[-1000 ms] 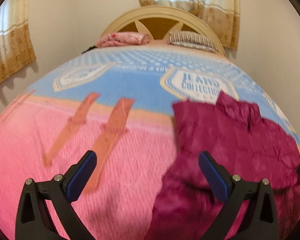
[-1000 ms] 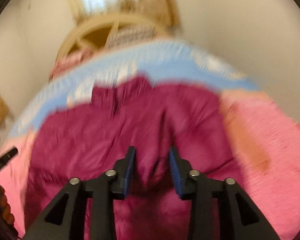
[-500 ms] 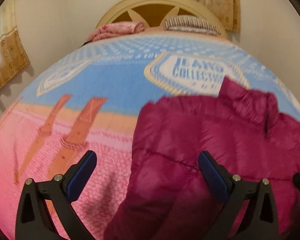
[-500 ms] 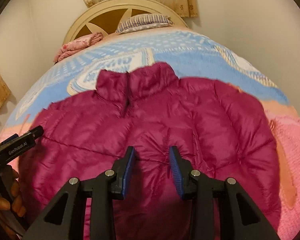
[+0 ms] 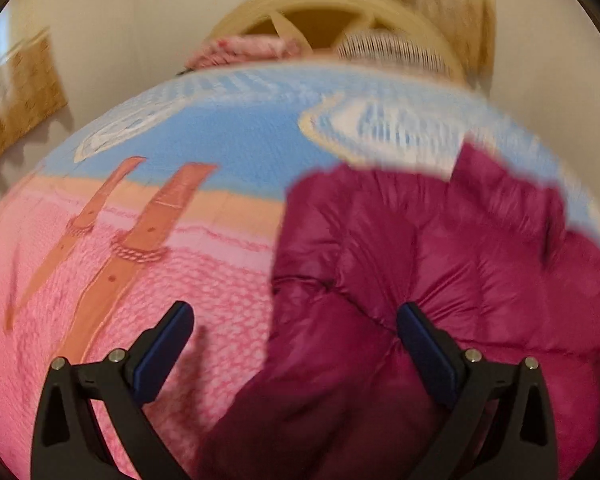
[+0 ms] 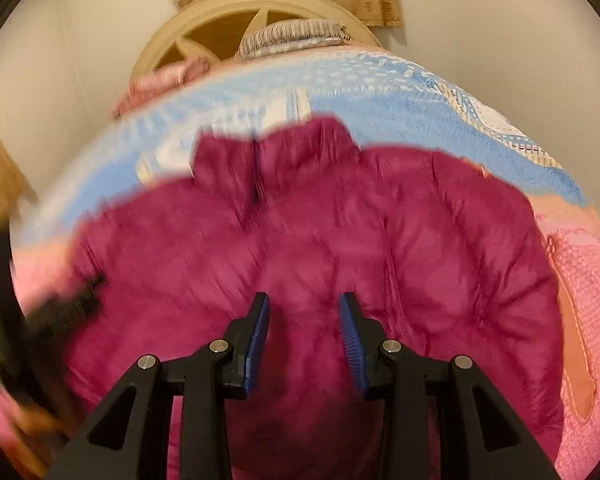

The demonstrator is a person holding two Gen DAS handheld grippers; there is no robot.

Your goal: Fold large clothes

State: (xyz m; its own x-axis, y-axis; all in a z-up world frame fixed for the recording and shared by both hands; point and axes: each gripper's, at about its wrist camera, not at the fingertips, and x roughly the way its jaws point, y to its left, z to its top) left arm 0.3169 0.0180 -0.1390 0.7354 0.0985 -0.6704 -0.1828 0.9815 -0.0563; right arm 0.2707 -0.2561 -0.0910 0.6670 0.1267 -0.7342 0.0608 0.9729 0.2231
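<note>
A magenta puffer jacket [image 6: 308, 240] lies spread front-up on the bed blanket [image 5: 148, 320], its collar [image 6: 276, 152] towards the headboard. My right gripper [image 6: 305, 304] hovers over the jacket's lower middle, jaws partly apart, the blue pad faces bare and nothing pinched. My left gripper [image 5: 294, 316] stands wide open across the jacket's [image 5: 440, 272] left edge. Its right fingertip [image 5: 410, 316] rests against the puffy fabric and its left fingertip [image 5: 180, 316] is over the pink blanket. In the right wrist view the left gripper [image 6: 68, 304] is a dark blur with a hand below it.
The blanket is pink near me and blue [image 6: 400, 108] farther up. A cream headboard [image 5: 320, 8] with a pink pillow [image 5: 244, 50] and a striped pillow [image 6: 296, 34] closes the far end. Walls stand on both sides, and curtains [image 5: 16, 92] hang on the left.
Both views have sunk lower and closer to the jacket, which now fills more of each. The jacket lies flatter than a second ago. Neither gripper's opening has changed.
</note>
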